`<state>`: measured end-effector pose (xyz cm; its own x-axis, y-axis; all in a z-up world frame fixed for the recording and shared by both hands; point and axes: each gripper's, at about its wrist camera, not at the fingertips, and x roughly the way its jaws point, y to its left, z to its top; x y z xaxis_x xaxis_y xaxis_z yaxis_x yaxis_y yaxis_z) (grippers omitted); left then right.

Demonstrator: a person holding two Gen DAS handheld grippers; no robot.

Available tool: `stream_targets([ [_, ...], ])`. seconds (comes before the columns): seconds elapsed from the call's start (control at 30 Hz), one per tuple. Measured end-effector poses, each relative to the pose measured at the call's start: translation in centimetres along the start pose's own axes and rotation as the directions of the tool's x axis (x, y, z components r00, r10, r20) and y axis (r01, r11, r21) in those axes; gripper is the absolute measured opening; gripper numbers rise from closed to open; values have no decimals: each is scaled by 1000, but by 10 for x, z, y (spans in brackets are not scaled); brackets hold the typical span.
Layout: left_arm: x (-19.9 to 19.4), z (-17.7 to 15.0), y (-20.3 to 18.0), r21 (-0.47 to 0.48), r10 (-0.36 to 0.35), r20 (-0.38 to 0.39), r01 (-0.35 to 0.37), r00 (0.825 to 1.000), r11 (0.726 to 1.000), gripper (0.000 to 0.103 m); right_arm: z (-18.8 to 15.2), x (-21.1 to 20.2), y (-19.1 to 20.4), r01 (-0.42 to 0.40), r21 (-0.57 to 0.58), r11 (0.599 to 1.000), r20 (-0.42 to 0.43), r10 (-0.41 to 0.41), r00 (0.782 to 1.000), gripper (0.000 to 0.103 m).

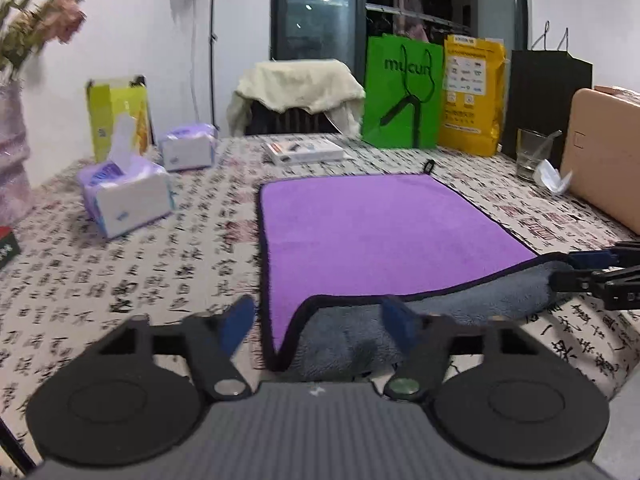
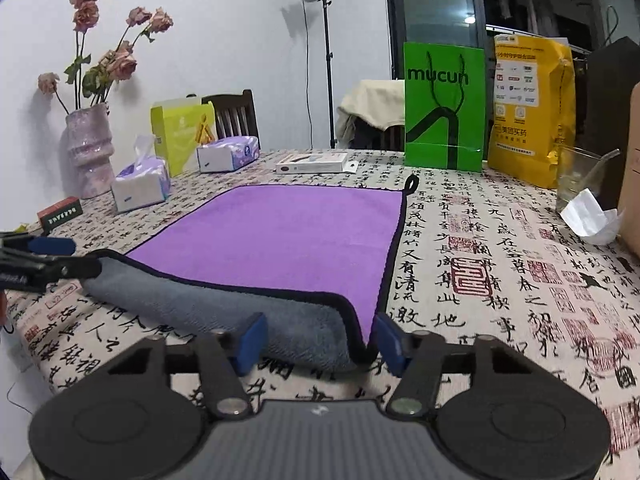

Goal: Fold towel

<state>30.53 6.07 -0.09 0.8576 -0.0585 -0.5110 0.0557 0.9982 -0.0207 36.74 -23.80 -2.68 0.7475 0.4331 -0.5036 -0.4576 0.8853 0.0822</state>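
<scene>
A purple towel (image 1: pixel 380 236) with black trim lies flat on the printed tablecloth; it also shows in the right wrist view (image 2: pixel 280 236). Its near edge is turned up, showing the grey underside (image 1: pixel 348 340) (image 2: pixel 240 304). My left gripper (image 1: pixel 318 322) is open with the near left corner of the towel between its blue pads. My right gripper (image 2: pixel 320 338) is open with the near right corner between its pads. Each gripper shows at the edge of the other's view, the right gripper (image 1: pixel 596 276) and the left gripper (image 2: pixel 40 256).
Tissue packs (image 1: pixel 128 196) (image 2: pixel 140 184) and a vase (image 2: pixel 88 148) stand at the left. A flat box (image 2: pixel 312 162), a green bag (image 2: pixel 444 108), a yellow bag (image 2: pixel 532 108) and a glass (image 2: pixel 580 176) stand at the back and right.
</scene>
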Motion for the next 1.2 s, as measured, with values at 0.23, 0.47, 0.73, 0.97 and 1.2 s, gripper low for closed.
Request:
stream_targets([
  [0.23, 11, -1, 3, 7, -33, -68, 33, 997, 999, 37, 1, 9, -2, -7, 7, 1000, -37, 7, 999, 12],
  [0.47, 14, -3, 2, 25, -42, -98, 45, 994, 999, 15, 2, 10, -3, -17, -20, 1000, -35, 16, 999, 9],
  [0.73, 14, 15, 4, 42, -30, -65, 33, 997, 999, 6, 21, 9, 1, -7, -101, 995, 1, 7, 1000, 4],
  [0.97, 16, 43, 4, 54, -9, -4, 10, 1000, 999, 6, 49, 21, -5, 6, -137, 991, 34, -1, 999, 4],
  [1.2, 30, 77, 5, 93, -4, 38, 1, 999, 996, 6, 77, 44, -10, 19, -182, 983, 46, -11, 999, 4],
])
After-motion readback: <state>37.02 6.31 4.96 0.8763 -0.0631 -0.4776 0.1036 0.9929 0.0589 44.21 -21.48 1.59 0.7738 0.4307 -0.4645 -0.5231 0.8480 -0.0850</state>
